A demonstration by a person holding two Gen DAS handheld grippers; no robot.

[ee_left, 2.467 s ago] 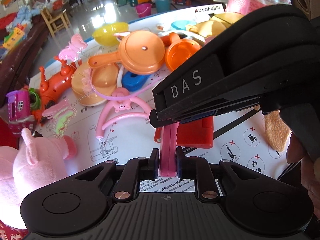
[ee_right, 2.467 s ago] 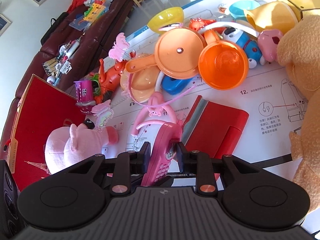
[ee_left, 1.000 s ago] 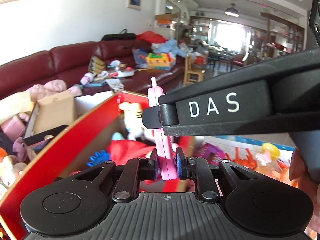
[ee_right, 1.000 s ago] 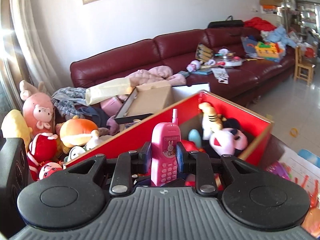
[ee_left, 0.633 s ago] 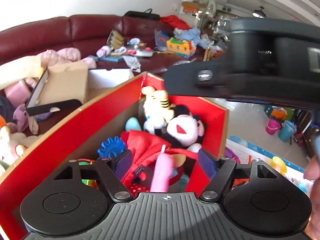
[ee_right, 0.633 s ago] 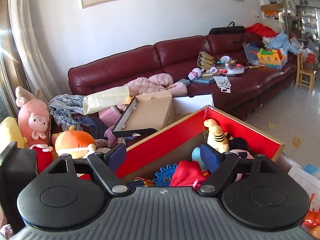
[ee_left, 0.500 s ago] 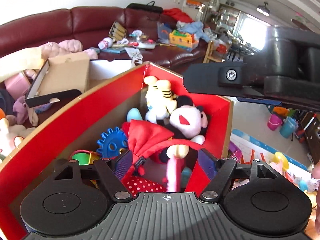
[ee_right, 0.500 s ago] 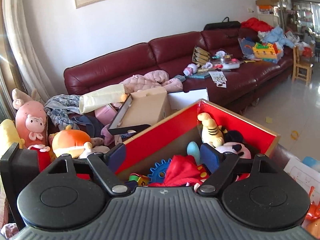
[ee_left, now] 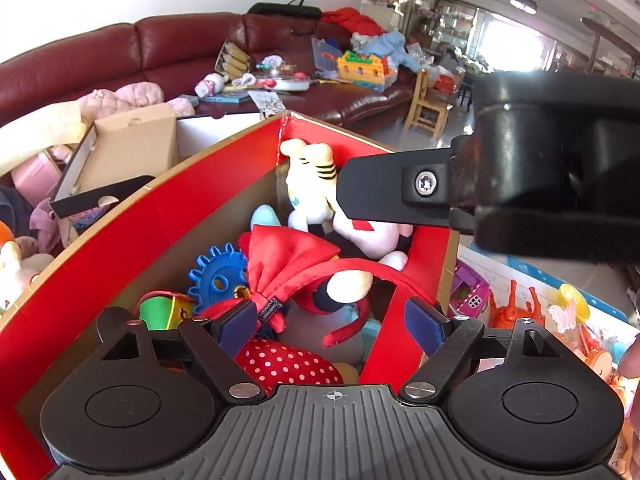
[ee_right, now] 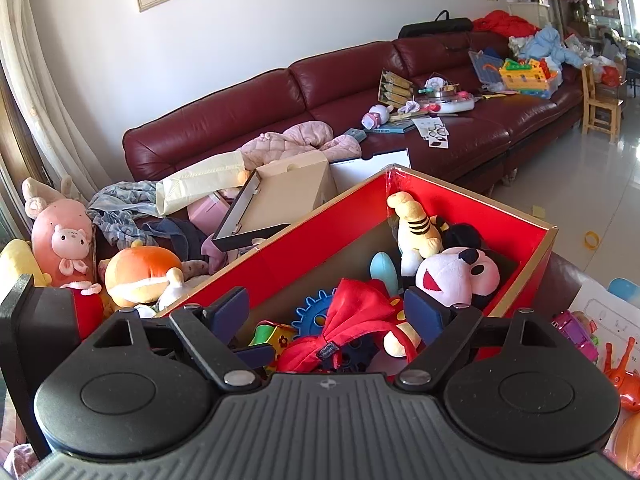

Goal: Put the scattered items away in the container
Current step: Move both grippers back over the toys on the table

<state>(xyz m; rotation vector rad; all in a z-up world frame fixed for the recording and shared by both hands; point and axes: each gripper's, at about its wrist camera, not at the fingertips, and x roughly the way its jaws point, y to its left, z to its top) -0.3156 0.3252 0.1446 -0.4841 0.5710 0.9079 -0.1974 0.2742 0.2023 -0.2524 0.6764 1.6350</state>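
Observation:
The red cardboard box [ee_left: 120, 236] [ee_right: 304, 248] holds several toys: a red cloth bundle [ee_left: 288, 264] [ee_right: 356, 304], a blue gear [ee_left: 216, 276] [ee_right: 316, 316], a tiger plush [ee_left: 308, 184] [ee_right: 416, 232] and a Mickey plush [ee_right: 460, 272]. My left gripper [ee_left: 332, 322] is open and empty above the box's near end. My right gripper [ee_right: 326, 312] is open and empty above the same box. The right gripper's body [ee_left: 500, 184] crosses the left wrist view. The pink toy phone is out of sight.
A dark red sofa [ee_right: 320, 92] with clutter stands behind the box. A brown carton [ee_right: 288, 192] and plush toys [ee_right: 60, 236] lie to the box's left. Scattered toys, such as a purple toy house [ee_left: 470, 292] and an orange figure [ee_left: 516, 312], lie on the sheet to the right.
Both grippers held the pink toy phone, carried it from the sheet to over the box and opened. The phone dropped into the box and is gone from view.

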